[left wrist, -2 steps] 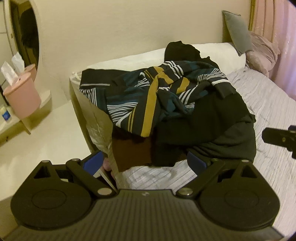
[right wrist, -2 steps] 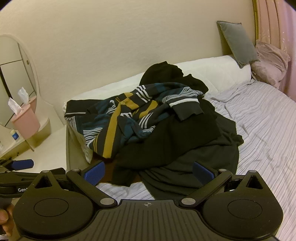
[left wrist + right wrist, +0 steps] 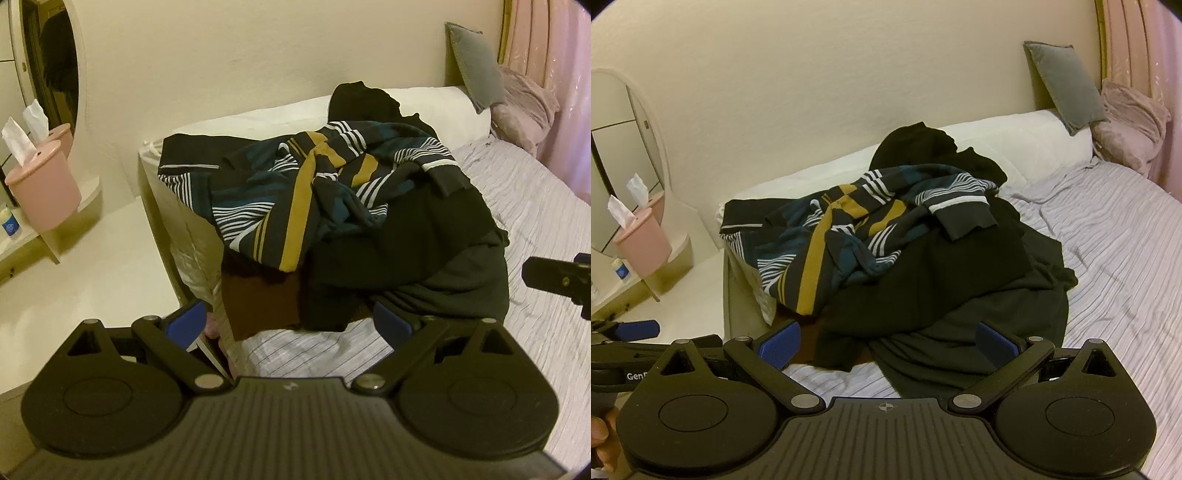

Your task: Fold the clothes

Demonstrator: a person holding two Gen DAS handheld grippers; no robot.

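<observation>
A heap of clothes lies on the bed's left corner. On top is a dark striped shirt with white, teal and mustard bands. Under it are black garments and a brown one hanging over the edge. My left gripper hovers open just before the heap's near edge, nothing between its blue pads. My right gripper is also open, in front of the black garments. The right gripper's tip shows at the right of the left wrist view. The left gripper shows at the left of the right wrist view.
The bed has a striped lilac sheet, a white bolster, a grey cushion and a pink pillow by the headboard. To the left stand a white vanity top, a mirror and a pink tissue holder.
</observation>
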